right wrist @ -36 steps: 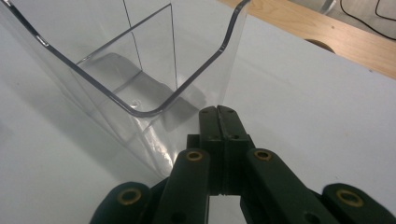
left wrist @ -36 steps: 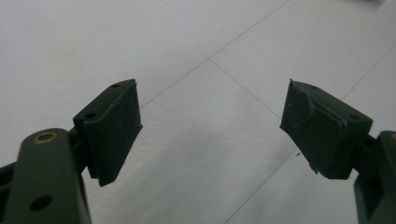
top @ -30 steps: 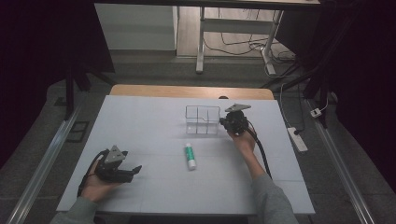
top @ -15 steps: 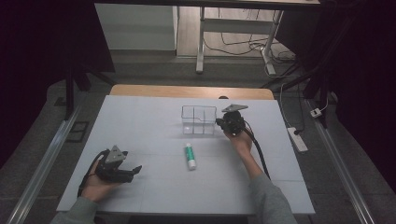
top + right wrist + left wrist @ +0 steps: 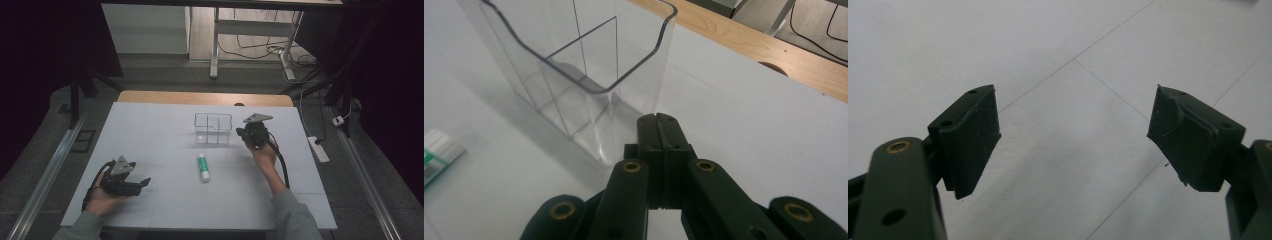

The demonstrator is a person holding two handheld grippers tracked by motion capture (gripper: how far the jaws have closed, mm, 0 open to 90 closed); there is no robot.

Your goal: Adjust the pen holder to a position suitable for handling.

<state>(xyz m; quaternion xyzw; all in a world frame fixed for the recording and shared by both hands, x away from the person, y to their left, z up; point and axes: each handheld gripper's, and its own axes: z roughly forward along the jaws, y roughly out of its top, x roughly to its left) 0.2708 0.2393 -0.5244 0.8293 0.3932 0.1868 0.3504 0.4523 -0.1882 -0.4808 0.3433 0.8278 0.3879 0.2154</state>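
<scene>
Standing upright, clear divided plastic box (image 5: pixel 213 128) looks empty

White table top (image 5: pixel 150 130), green-and-white tube (image 5: pixel 203 167) lying mid-table, power strip (image 5: pixel 318 149) on floor

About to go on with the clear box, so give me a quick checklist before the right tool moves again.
1. Right tool shut, nothing between its jaws: ok.
2. Right tool tip at the clear box's near corner; actual contact: cannot tell.
3. Clear box upright on the table, compartments empty: ok.
4. Tube lying flat, apart from the box: ok.
5. Left tool open, holding nothing, away from the work: ok.
</scene>
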